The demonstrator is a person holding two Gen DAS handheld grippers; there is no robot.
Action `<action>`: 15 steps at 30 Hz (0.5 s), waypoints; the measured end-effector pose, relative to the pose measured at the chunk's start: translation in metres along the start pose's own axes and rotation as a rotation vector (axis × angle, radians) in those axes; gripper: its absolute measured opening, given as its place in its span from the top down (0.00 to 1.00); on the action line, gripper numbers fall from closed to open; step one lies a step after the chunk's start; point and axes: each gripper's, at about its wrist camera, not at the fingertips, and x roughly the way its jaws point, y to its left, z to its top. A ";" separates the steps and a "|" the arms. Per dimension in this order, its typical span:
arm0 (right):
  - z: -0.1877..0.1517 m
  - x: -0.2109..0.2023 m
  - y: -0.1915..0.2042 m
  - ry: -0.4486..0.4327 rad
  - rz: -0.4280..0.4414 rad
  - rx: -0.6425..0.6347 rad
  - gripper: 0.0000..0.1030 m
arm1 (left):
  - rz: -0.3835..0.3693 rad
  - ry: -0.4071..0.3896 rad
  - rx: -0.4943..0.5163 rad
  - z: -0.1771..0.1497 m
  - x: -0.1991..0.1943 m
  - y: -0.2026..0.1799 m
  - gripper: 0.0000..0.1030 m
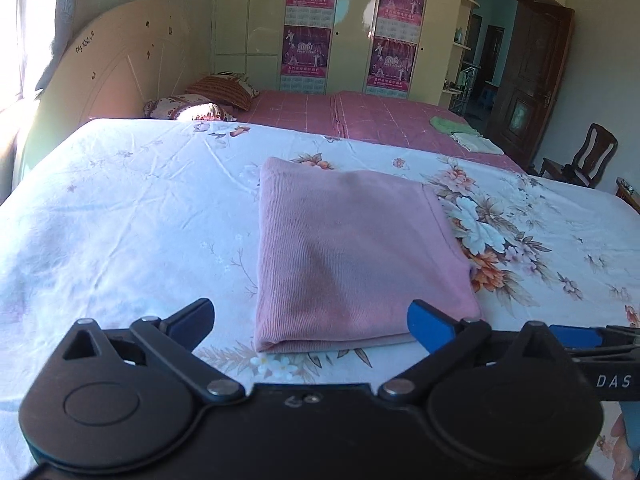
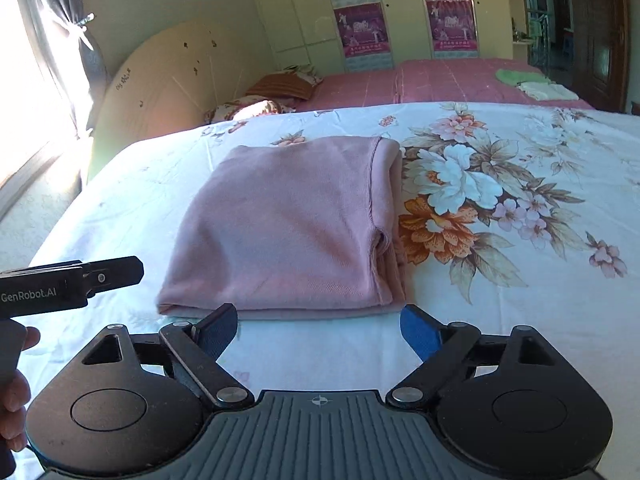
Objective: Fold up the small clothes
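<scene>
Pink garment [image 1: 352, 256] is lying folded into a compact rectangle at centre frame in both wrist views, flat on the floral bedsheet [image 1: 120, 220]. Layered edges are showing along its right side in the right wrist view, where a seam is bunching a little near the lower right corner. Judging by that shape, the folding of this piece is looking complete or nearly so; perhaps only a tidy of that bunched edge is remaining.

Left gripper [image 1: 310, 320] is sitting at bottom frame with fingers spread wide, holding nothing, the garment's near edge lying between and just beyond them. Right gripper [image 2: 318, 326] is likewise released, fingers apart, empty, just short of the near hem.

At upper right of the frame, a green cloth [image 1: 448, 124] and a white cloth [image 1: 478, 142] are resting on a pink checked cover [image 1: 360, 114]; whether they are folded I cannot tell.

Room: pillows [image 1: 212, 98] are lying at upper left by a cream headboard [image 1: 120, 64], strong window light is coming from the left, posters [image 1: 310, 24] are hanging on wardrobe doors, and a dark wooden door [image 1: 528, 92] is standing open at upper right.
</scene>
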 end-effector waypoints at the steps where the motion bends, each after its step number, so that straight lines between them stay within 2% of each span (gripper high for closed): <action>1: -0.003 -0.009 0.000 0.010 0.023 0.011 0.15 | 0.006 -0.012 0.002 -0.001 -0.011 -0.003 0.00; 5: -0.016 -0.057 0.005 -0.011 0.065 -0.004 0.15 | 0.028 -0.063 0.028 -0.010 -0.060 -0.023 0.00; 9: -0.031 -0.113 0.014 -0.082 0.061 -0.051 0.15 | 0.019 -0.094 0.012 -0.027 -0.107 -0.040 0.00; 12: -0.048 -0.157 0.025 -0.171 0.016 -0.088 0.00 | 0.016 -0.104 -0.016 -0.041 -0.133 -0.051 0.00; 15: -0.067 -0.197 0.038 -0.262 -0.045 -0.160 0.00 | 0.027 -0.121 -0.036 -0.056 -0.159 -0.059 0.00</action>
